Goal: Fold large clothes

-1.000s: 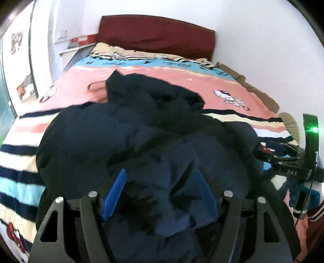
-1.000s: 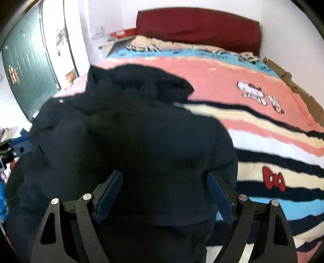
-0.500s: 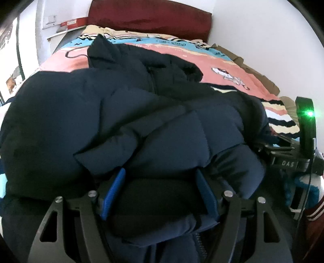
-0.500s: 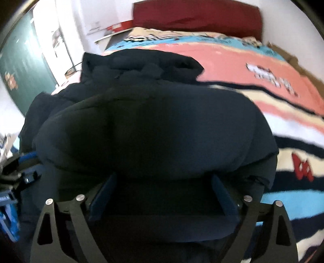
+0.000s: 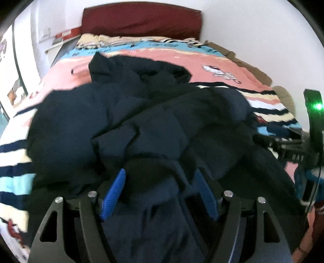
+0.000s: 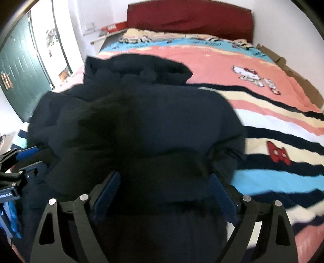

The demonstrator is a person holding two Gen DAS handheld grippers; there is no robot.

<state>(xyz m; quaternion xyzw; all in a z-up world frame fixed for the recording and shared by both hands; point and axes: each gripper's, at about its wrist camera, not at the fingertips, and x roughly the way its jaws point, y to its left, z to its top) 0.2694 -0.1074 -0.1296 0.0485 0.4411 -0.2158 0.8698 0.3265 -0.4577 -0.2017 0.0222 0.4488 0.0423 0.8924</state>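
Observation:
A dark navy puffer jacket (image 5: 141, 121) lies bunched on the bed, hood toward the headboard. My left gripper (image 5: 160, 174) is at its near edge, and a thick wad of the hem fills the gap between the blue pads (image 5: 114, 192), which press on it. In the right wrist view the same jacket (image 6: 141, 121) spreads ahead. My right gripper (image 6: 165, 176) stands wide, its jaws closing on a thick fold that fills the gap pad to pad. The right gripper's body (image 5: 291, 147) shows at the jacket's right side.
The bed carries a striped pink, cream, blue and navy blanket (image 6: 273, 121) with cartoon prints, a dark red headboard (image 6: 190, 18) behind it. A green door (image 6: 18, 66) is at the left. Flattened cardboard (image 6: 299, 81) lines the wall on the right.
Half a second ago the jacket bulged up large and close to both cameras. Now it sits lower and farther off, much as a second ago. Fabric stays between both pairs of pads.

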